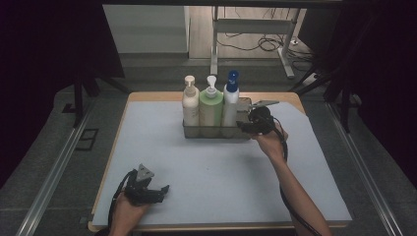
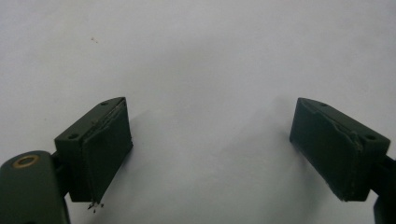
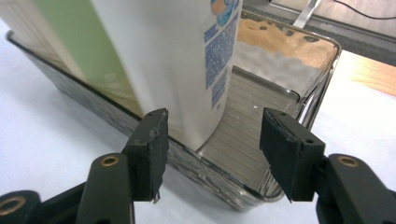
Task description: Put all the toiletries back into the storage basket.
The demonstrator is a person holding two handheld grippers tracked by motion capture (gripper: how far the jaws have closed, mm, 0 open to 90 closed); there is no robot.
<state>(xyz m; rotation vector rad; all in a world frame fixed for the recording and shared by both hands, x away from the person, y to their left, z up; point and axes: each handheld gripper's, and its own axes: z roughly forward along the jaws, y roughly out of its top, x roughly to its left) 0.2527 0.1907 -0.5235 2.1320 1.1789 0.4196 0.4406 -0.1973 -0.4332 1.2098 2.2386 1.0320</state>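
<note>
Right gripper (image 3: 212,156) jaws parted, nothing clamped; metal tray (image 3: 299,105) rim just ahead, white bottle (image 3: 182,60) beyond. Left gripper (image 2: 210,149) open over bare table (image 2: 196,56).

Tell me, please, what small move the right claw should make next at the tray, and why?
Probably draw the right claw back from the tray. Its jaws stand apart with nothing gripped, the white bottle stands upright in the tray beside the green bottle, and the near rim sits between the jaws.
</note>
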